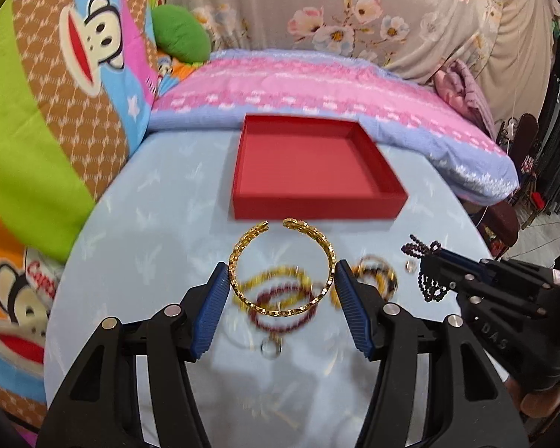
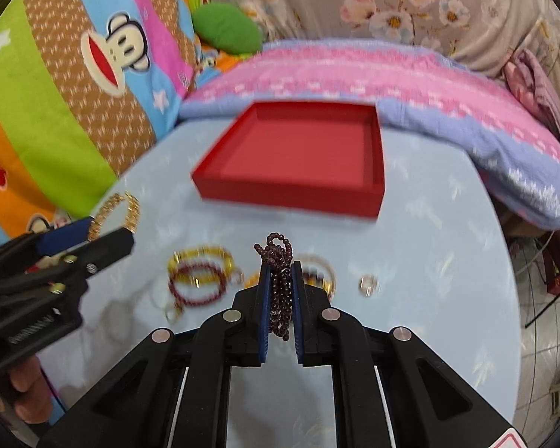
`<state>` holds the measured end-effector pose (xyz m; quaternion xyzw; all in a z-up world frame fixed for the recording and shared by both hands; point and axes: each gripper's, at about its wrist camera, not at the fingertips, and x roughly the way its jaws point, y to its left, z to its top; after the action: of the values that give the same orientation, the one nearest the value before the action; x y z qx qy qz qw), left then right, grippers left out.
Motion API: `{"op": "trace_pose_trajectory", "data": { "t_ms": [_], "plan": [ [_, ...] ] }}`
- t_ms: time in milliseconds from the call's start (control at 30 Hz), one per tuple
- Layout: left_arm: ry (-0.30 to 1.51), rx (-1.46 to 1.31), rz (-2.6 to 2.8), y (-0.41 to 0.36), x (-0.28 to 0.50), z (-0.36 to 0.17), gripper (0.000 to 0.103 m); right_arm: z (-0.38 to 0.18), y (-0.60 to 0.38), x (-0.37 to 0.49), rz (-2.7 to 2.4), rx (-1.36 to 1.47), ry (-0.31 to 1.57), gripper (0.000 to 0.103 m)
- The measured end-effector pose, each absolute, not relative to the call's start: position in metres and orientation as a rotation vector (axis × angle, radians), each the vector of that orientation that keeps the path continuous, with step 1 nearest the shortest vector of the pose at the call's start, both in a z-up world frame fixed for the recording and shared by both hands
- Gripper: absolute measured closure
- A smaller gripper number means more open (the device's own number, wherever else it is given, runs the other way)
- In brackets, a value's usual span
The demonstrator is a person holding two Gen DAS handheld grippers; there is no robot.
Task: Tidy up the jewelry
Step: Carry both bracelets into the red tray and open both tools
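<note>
the left gripper pinches the gold open cuff bangle across its width, lifted above the table, probably so it can go flat into the empty red box beyond. the right gripper clamps a bunched dark purple bead strand. blurred bracelets and a ring lie loose on the table.

**Pale blue table, box and loose jewelry**

The table carries a red box toward its far side. Nearer lie overlapping gold and dark red bangles, another gold bangle, and a small ring apart at right.
</note>
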<state>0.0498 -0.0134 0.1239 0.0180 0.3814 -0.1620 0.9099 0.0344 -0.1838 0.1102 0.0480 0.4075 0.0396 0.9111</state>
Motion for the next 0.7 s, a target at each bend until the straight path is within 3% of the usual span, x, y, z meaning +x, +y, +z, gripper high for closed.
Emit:
{"op": "trace_pose_trajectory", "data": {
  "t_ms": [233,700],
  "plan": [
    [0.711,0.058,-0.365,-0.038,0.121,0.16,0.048,0.156,-0.207,0.115,0.061,0.11,0.765,0.093],
    [0.784,0.073,-0.383,-0.097,0.28,0.121,0.048,0.1,-0.251,0.281,0.006,0.221,0.886,0.093]
  ]
}}
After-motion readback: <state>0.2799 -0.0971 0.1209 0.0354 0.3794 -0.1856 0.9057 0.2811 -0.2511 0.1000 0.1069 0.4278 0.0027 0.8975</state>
